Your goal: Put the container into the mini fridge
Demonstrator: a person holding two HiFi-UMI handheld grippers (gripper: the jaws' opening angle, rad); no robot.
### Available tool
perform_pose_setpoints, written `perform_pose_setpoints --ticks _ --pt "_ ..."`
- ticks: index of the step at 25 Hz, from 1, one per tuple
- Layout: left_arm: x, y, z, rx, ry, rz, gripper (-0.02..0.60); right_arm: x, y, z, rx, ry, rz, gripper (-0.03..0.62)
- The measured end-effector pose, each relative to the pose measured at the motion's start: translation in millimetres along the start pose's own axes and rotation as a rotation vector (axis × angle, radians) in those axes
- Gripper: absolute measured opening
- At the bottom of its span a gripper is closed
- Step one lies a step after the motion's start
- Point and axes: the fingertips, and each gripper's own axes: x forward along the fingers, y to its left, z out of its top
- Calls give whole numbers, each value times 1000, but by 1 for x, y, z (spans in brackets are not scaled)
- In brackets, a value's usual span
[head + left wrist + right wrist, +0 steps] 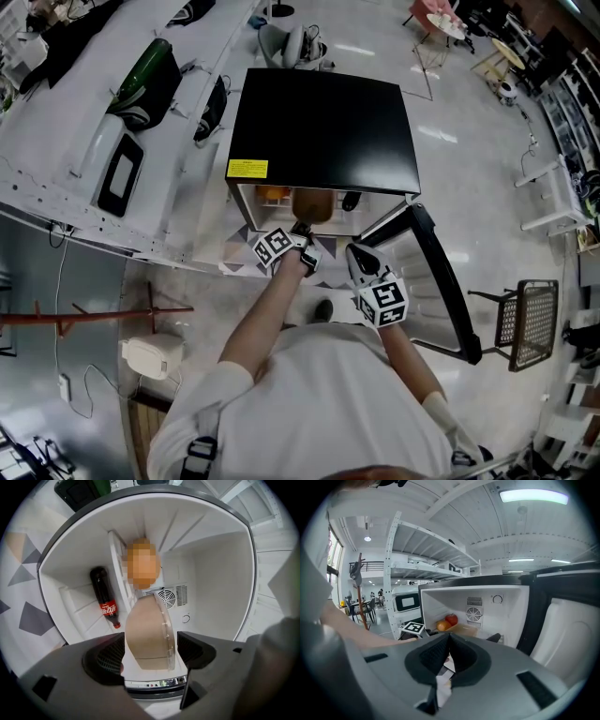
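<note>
- The left gripper (150, 651) reaches into the open fridge (323, 131), jaws spread wide.
- The container (146, 630) sits right between those jaws, just ahead of the pads, base toward one jaw and clear lid toward the other.
- There is a visible gap on the lid side. The base-side pad is very close, and I can't tell whether it touches.
- From the head view the container (311, 203) is just inside the fridge mouth, dead ahead of the left gripper (302, 246). It looks delivered and not clamped.
- The cola bottle (105, 597) lies further in, on the far side of the shelf from the container and well clear of the jaws.
- The right gripper (449, 656) hangs back outside the fridge, jaws pressed together with nothing between them.
- Key relation: the container lies straight along the left gripper's line of reach, so I'd judge a straight pull back is the way out. Any sideways drift risks dragging the lid rim.
- The door (441, 281) stands swung out beside the right gripper (361, 262), which is much nearer to it than the left gripper, so closing it probably falls to that one.
</note>
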Motion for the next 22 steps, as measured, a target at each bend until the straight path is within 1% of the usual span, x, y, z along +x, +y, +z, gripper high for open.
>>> perform_pose_setpoints --ticks 4,7,10,14,19,22 --pt "-9 -3 -5 61 38 -11 345 1 2 1 -2 -5 4 8" --pt "-19 -6 -7 147 60 -8 345 2 0 2 6 -8 -2 8" --pt "-28 -5 -11 265 96 9 345 4 1 3 14 -13 -6 8" --pt "-40 -4 -17 438 147 41 345 5 3 3 19 -16 -6 8" --pt "-47 -5 -30 656 210 61 345 6 7 -3 33 -10 -8 8" --pt "-48 -9 -37 767 234 77 345 5 10 -8 38 -2 -10 8"
